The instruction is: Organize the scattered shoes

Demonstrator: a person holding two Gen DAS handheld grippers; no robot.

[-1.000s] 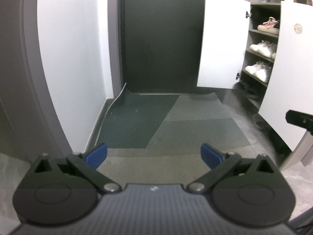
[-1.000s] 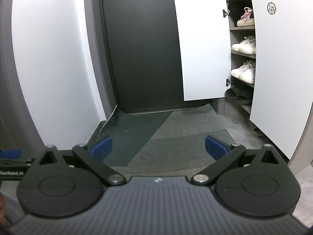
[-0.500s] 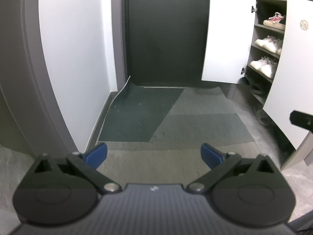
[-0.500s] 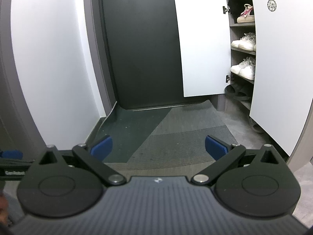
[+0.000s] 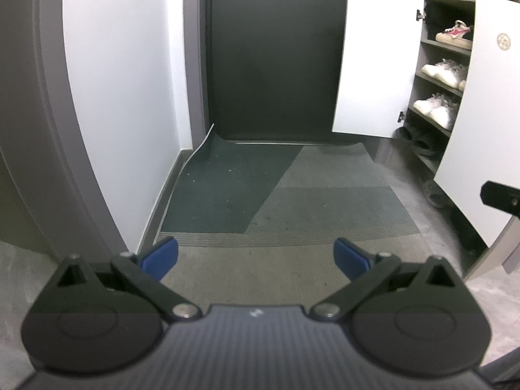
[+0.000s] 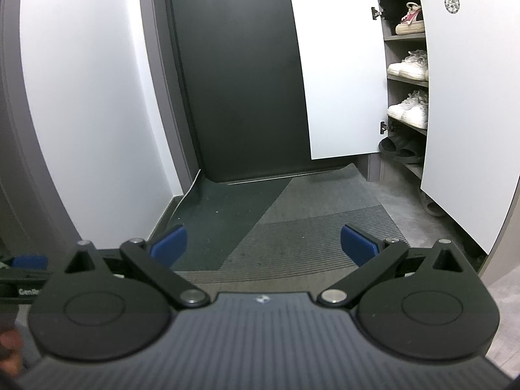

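from the left wrist view, the left gripper [image 5: 255, 257] is seen spread wide, blue pads [image 5: 160, 256] far apart with nothing held between them, only the grey doormat [image 5: 312, 208] showing in the gap. past the mat a dark door [image 5: 273, 55] is seen straight ahead, and off to the right a shoe cabinet [image 5: 445, 74] is found with both white doors [image 5: 377, 65] swung open. the shoes are all in there: a pink and white sneaker [image 5: 454, 34] on the top shelf, white sneakers [image 5: 442, 72] on the shelf below, another white pair [image 5: 435, 106] under that, and dark slippers [image 5: 417, 138] down at the bottom. one grey slipper [image 5: 434, 193] is left on the floor, half tucked behind the nearer cabinet door. a black bit of the right gripper [image 5: 500, 196] can be spotted at the right edge. from the right wrist view, the right gripper [image 6: 264, 246] is also held wide open, nothing gripped, mat visible between its pads [image 6: 359, 247]. same cabinet [image 6: 404, 74] is seen on the right with the pink sneaker [image 6: 410, 19] up top, white pairs [image 6: 408, 65] and [image 6: 408, 109] on the middle shelves, dark slippers [image 6: 401, 148] at the bottom, and the grey slipper [image 6: 432, 204] on the floor poking out from behind the near door. part of the left gripper [image 6: 24, 271] is caught at the left edge, and a bit of a hand [image 6: 9, 354] in the lower left corner.
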